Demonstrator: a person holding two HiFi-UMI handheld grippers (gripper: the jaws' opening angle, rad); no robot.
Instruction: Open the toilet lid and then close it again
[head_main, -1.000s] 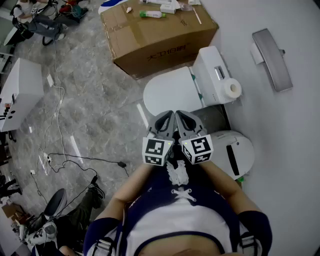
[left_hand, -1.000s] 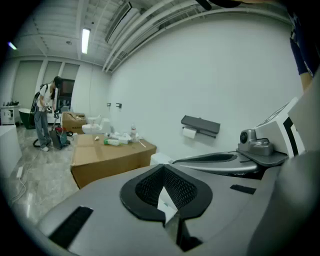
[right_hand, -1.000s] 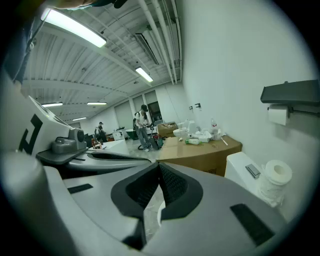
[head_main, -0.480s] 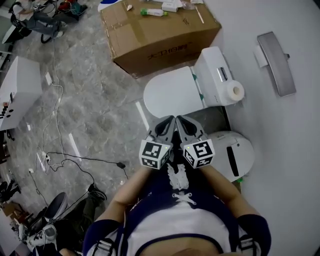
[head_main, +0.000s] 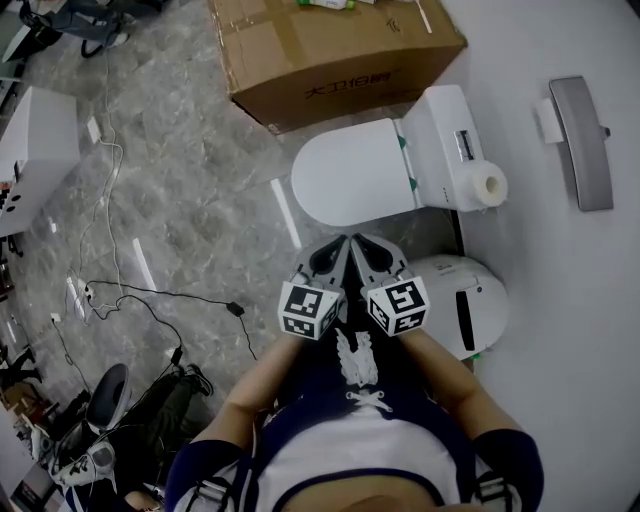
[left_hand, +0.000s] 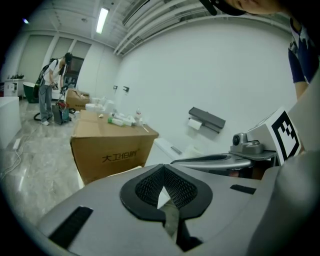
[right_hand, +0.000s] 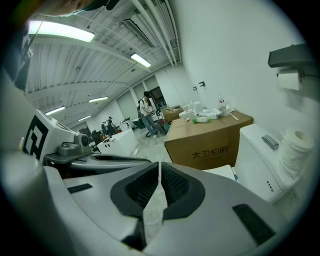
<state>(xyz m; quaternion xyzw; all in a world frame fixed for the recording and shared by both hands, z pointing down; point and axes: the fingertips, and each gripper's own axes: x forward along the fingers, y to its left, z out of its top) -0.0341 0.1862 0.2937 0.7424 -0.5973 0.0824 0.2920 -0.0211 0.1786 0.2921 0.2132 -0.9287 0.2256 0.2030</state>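
The left claw (head_main: 342, 243) and the right claw (head_main: 360, 242) are held side by side, almost touching, in front of the person's chest. The forearms (head_main: 262, 375) angle in from either side. Both point forward and slightly down. Each claw is clenched with nothing between its jaws. The toilet lid (head_main: 352, 185) lies shut on the bowl, just beyond the tips and apart from them. A cardboard box (head_main: 330, 50) stands on the floor farther off.

Below me the grey marble floor (head_main: 200, 200) carries a cardboard box (head_main: 330, 50), the white toilet (head_main: 360, 180) just beside it, a round white bin (head_main: 465, 305), and black cables (head_main: 150, 300) trailing left.
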